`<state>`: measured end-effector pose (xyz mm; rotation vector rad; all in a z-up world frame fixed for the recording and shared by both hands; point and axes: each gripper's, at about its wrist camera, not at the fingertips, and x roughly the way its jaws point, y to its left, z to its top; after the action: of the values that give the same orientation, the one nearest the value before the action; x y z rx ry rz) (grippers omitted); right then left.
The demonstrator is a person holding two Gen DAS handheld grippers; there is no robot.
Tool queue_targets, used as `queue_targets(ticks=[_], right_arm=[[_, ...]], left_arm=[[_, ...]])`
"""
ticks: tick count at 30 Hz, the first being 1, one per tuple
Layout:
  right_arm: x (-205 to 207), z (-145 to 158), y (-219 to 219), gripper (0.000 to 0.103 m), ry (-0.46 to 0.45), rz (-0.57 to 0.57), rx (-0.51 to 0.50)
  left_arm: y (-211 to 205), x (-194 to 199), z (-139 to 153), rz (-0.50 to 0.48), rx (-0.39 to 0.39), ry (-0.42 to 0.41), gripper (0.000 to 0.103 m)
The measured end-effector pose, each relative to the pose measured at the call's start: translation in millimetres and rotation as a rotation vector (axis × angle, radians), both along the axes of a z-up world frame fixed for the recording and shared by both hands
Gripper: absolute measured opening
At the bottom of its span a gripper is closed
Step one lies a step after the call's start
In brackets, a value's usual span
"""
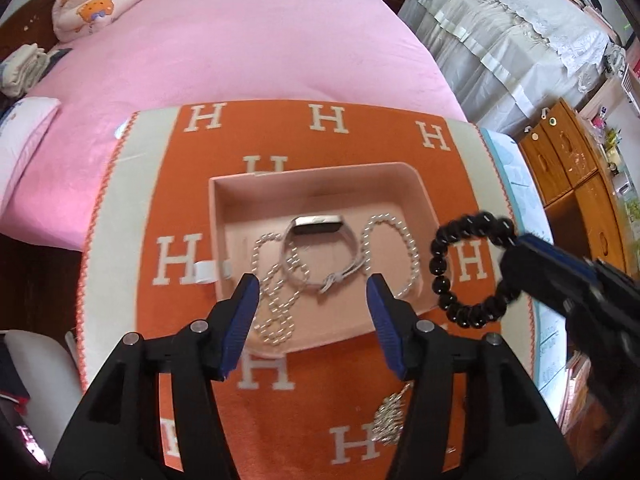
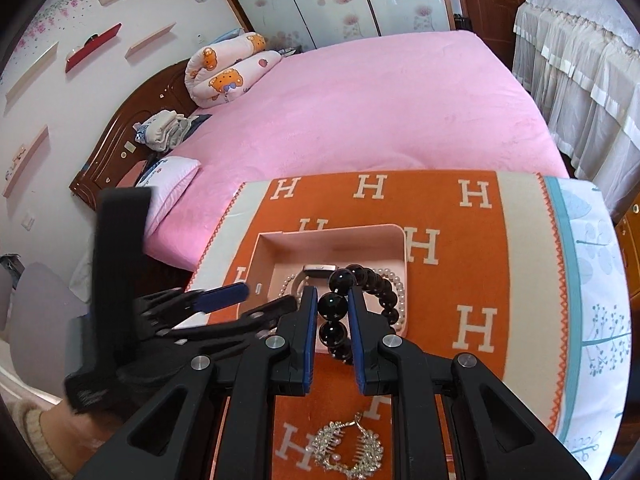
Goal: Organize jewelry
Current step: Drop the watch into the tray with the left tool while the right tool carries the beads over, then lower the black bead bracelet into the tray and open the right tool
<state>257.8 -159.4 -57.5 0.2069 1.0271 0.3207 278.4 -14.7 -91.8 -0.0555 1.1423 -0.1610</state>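
A pink tray (image 1: 320,176) (image 2: 280,240) sits on an orange cloth with white H letters (image 1: 168,184). In it lie a silver watch (image 1: 316,226), a long pearl necklace (image 1: 276,300) and a pearl bracelet (image 1: 390,256). My left gripper (image 1: 312,292) is open and empty over the tray's near edge. My right gripper (image 2: 333,300) is shut on a black bead bracelet (image 2: 336,306) (image 1: 468,268) and holds it just right of the tray. A silver rhinestone hair comb (image 2: 348,450) (image 1: 390,416) lies on the cloth near me.
The cloth covers a small table against a pink bed (image 1: 240,48). A rolled bear-print quilt (image 2: 228,68) lies at the headboard. A lace-covered table (image 1: 508,20) and wooden drawers (image 1: 580,168) stand to the right. The left gripper's body (image 2: 120,280) is close on the left.
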Motion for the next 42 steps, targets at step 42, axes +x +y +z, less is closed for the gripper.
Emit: queue_targets(ticks=[42], right_arm=[[-40, -44, 34, 0.040, 0.012, -0.080, -0.018]], left_arm=[[59, -137, 40, 0.115, 0.015, -0.099, 0.053]])
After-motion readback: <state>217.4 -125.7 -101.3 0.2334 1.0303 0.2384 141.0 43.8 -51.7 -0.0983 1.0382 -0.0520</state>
